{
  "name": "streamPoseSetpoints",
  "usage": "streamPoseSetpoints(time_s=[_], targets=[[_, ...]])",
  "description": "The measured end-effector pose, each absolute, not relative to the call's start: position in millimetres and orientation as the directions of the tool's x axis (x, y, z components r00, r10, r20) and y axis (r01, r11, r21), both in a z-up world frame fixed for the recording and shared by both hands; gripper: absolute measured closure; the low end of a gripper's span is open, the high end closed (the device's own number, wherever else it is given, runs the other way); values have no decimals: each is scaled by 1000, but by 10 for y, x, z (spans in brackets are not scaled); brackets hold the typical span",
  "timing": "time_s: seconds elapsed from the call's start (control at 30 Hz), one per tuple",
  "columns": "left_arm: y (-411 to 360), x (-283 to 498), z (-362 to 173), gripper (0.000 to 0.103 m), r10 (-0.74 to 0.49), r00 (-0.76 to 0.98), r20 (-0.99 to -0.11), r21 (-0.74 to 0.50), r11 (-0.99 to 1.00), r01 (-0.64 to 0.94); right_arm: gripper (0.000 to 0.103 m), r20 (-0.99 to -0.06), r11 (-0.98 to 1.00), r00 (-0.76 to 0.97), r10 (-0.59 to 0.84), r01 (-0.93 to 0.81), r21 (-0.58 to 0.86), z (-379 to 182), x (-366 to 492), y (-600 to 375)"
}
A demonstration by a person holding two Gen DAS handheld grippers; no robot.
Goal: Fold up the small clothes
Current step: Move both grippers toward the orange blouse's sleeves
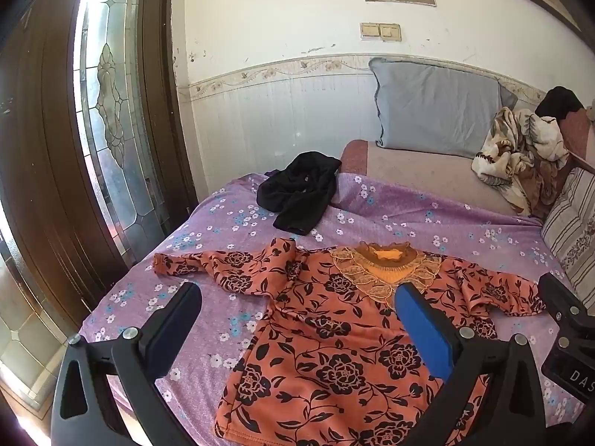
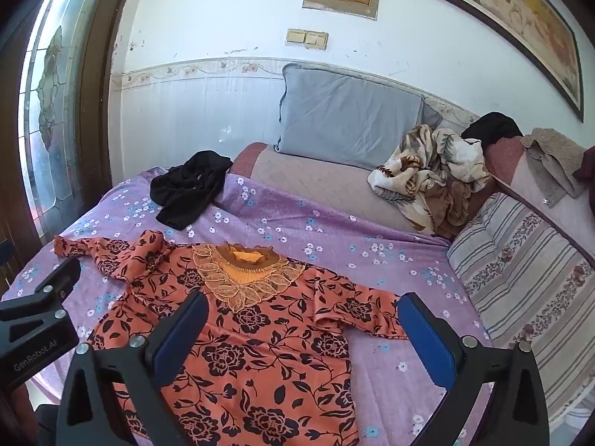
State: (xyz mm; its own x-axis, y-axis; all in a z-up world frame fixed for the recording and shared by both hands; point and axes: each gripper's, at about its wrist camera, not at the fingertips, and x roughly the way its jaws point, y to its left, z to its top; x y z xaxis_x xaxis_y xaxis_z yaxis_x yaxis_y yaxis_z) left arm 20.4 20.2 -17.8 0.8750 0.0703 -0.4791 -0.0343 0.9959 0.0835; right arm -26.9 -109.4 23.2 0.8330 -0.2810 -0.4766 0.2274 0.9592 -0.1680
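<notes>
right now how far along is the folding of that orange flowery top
Done: the orange floral top lies spread flat, sleeves out, on the purple sheet. In hand: nothing; left gripper and right gripper hover open above it. Left: every fold, then the crumpled black garment behind.

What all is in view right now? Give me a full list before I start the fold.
floral top: 1, orange with black flowers, spread flat on the near sheet
black garment: 1, black, crumpled beyond the top
bed sheet: 1, purple with small flowers, over the bed
pillow: 1, grey-blue, leaning on the wall
blanket: 1, cream and brown, bunched at the right
striped cushion: 1, pale with stripes, right edge
door: 1, brown with leaded glass, left
light switches: 2, cream, on the wall
left gripper: 1, black, jaws open, above the top
right gripper: 1, black, jaws open, above the top
</notes>
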Motion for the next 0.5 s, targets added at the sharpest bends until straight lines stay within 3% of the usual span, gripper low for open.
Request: streamPoseSetpoints(time_s=[0.5], targets=[[-183,664,-404,0,42,863,-504,103,995,12,0,-515,950,798,-312,267,-161,-109,71,-1462]])
